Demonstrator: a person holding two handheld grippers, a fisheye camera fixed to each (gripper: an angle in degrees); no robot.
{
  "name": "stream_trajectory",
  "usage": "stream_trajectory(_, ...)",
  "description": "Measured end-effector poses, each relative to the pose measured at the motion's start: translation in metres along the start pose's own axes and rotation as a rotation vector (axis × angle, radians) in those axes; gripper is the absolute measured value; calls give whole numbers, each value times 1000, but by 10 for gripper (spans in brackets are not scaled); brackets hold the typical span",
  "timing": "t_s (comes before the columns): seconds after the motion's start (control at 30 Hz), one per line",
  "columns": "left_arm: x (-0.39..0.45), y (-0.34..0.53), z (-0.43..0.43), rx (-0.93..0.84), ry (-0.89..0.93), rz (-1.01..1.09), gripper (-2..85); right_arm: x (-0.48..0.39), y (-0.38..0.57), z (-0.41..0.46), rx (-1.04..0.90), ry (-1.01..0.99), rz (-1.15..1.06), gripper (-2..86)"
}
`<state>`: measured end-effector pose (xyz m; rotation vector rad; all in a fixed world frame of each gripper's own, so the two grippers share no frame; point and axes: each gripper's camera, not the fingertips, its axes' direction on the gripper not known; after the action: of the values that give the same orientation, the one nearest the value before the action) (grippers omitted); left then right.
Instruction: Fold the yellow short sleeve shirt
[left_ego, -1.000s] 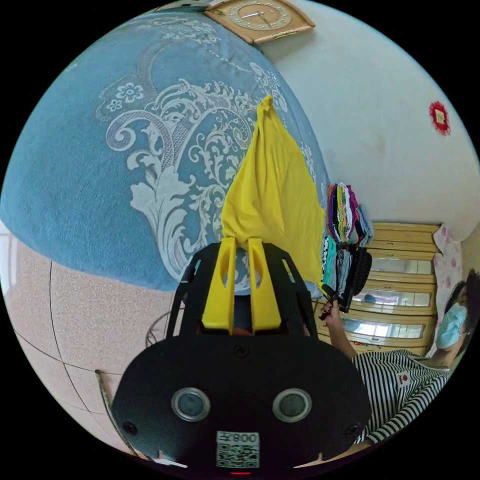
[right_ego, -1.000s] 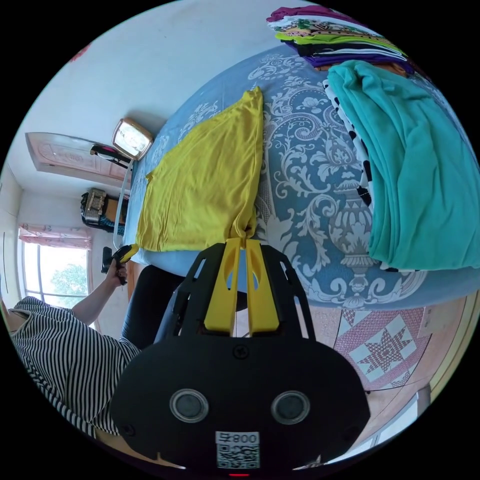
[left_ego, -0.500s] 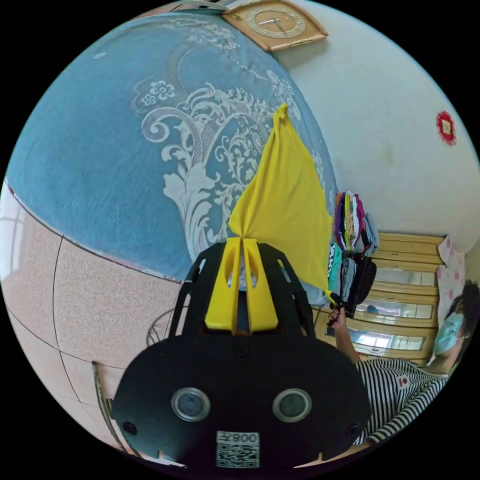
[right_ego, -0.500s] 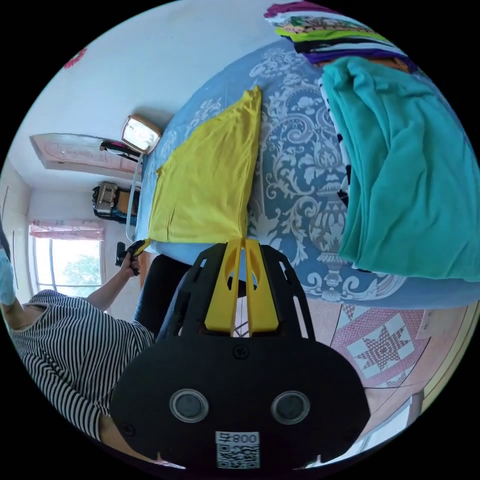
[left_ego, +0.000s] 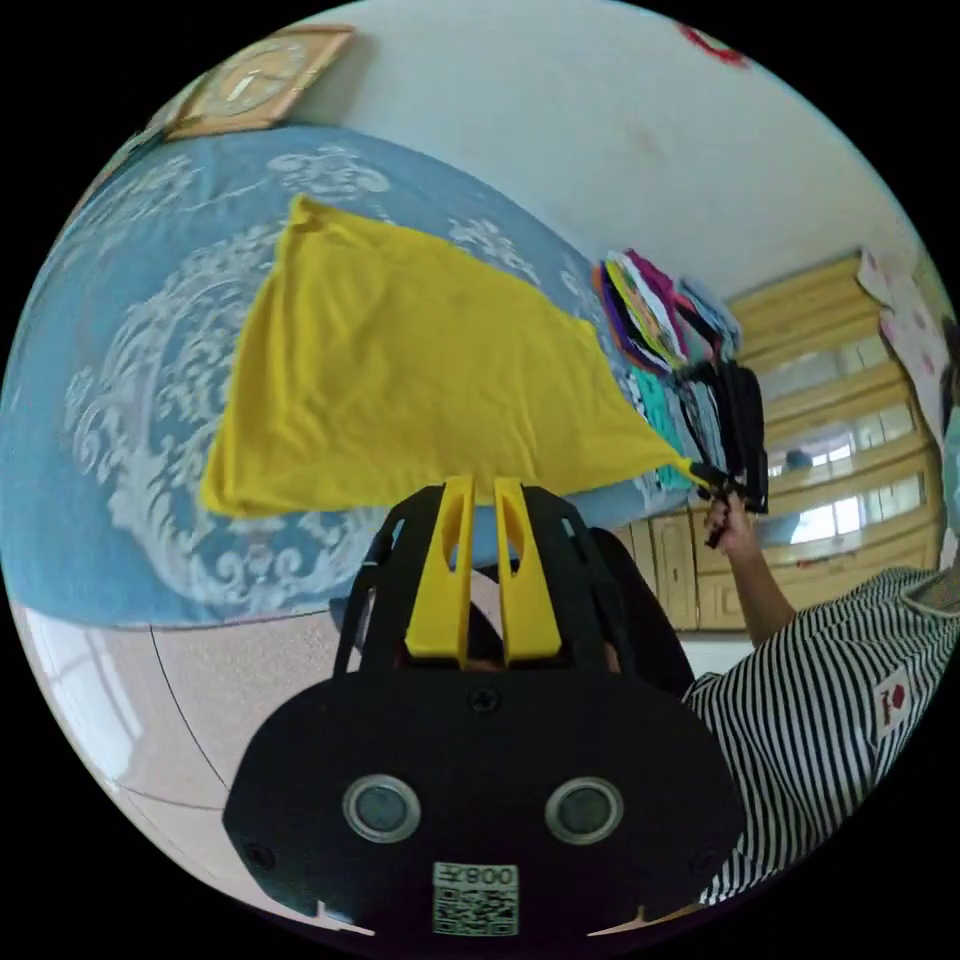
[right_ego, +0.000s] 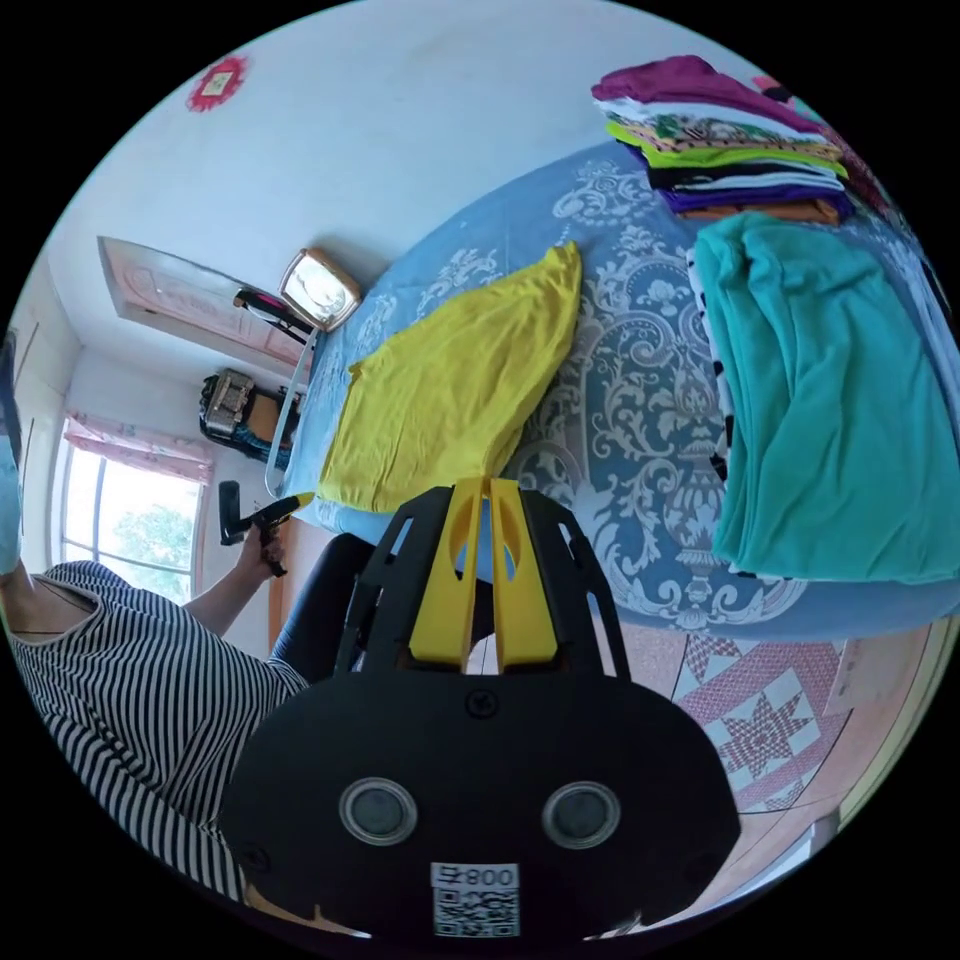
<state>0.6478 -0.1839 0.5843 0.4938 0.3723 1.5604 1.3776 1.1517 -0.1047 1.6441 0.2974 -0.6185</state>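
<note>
Since a second ago the yellow short sleeve shirt (left_ego: 400, 370) has dropped from a hanging bunch to lie spread flat on the blue bedspread (left_ego: 100, 450). We count:
- one shirt
- two grippers
- one stack of folded clothes (right_ego: 730, 140) at the far right
- one teal garment (right_ego: 830, 400) near it
- one clock (left_ego: 255, 80) against the wall

Left gripper (left_ego: 478, 488): jaws slightly parted at the near hem, no cloth pinched. Right gripper (right_ego: 488, 485) is clamped on the shirt's right corner.

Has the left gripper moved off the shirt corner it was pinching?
Yes. The left gripper has let go: the shirt corner now lies flat on the bed, and the tongs, slightly apart, sit off the hem at the bed's near edge.
</note>
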Motion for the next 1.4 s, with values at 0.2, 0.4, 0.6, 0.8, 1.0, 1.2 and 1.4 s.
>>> stream_trajectory(0.2,231,-49,198,-158,-6,642,116,-42,-25,5,23,14,-93,9)
stream_trajectory(0.4,357,-32,335,-174,-190,953,100,-63,-52,14,34,-21,-154,10)
stream_trajectory(0.6,343,-28,380,-109,-217,778,24,-57,-81,28,43,-63,-184,8)
stream_trajectory(0.8,286,-38,393,-62,-58,499,18,36,-115,38,233,-228,82,25)
stream_trajectory(1.0,293,-22,426,-81,-51,526,14,92,-189,95,169,-315,243,98)
stream_trajectory(1.2,299,-19,444,-90,-33,544,12,113,-252,136,113,-343,318,110)
stream_trajectory(1.4,307,-17,443,-95,-10,569,9,109,-298,170,51,-283,346,109)
